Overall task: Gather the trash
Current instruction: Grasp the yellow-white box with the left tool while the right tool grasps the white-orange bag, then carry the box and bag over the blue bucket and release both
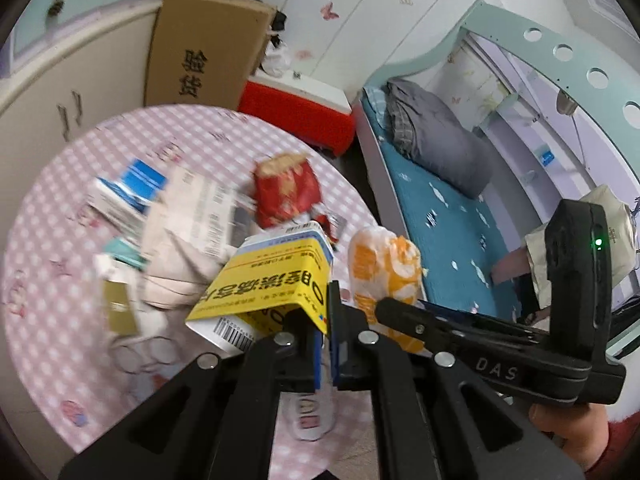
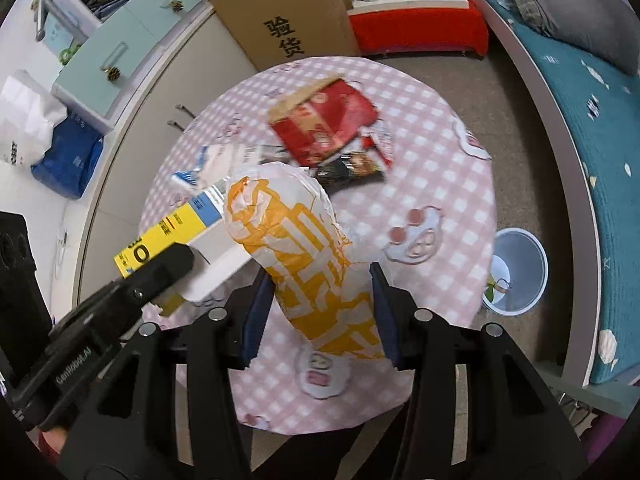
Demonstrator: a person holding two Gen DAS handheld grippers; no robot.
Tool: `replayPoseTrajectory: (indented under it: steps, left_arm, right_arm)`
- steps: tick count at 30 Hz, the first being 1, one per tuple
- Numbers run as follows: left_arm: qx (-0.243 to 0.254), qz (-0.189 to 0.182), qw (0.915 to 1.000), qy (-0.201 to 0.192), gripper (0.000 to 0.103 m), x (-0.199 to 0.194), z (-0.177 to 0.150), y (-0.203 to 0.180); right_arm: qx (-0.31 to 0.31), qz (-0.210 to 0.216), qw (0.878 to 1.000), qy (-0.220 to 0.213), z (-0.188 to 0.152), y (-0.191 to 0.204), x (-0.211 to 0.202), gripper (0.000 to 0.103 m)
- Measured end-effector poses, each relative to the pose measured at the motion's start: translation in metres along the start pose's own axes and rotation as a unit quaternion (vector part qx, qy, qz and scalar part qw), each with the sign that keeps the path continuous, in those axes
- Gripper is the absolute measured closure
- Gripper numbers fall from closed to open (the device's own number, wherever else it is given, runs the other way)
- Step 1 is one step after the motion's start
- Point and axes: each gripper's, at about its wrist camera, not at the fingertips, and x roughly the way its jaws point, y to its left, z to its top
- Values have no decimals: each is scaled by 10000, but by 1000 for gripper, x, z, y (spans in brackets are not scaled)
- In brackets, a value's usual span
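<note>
Left gripper (image 1: 325, 334) jaws nearly closed, pinching yellow box (image 1: 276, 280); right gripper (image 2: 320, 312) jaws wide, clamping orange-white wrapper (image 2: 304, 248) above table (image 2: 440, 152).

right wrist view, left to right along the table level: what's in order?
Blue bag on the floor → yellow box held in the left tongs → orange-and-white wrapper between the right tongs → white bin on the floor → teal bed.
</note>
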Motion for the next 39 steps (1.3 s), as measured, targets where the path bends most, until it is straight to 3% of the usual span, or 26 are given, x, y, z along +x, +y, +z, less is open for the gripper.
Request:
replayPoseTrajectory:
  steps: [9,20,30,39]
  left_arm:
    - [-92,-24,9998,-181,100,-36,2,20]
    - [204,-95,9995,-222,100,-39,7,-4]
    - [579,-66,9981,-196,100,-31,14,-49]
    - [880,-402,9950,263,100,24,17,-124]
  right_arm:
    - [-231,-73,9996,-123,1,46,-8,57]
    - [-44,-131,9991,-391,0,38,-30,57]
    - [435,-95,9957,-814,1,-8,-63,57]
    - [1250,-227,9841,-1239,-9,-114,-104,57]
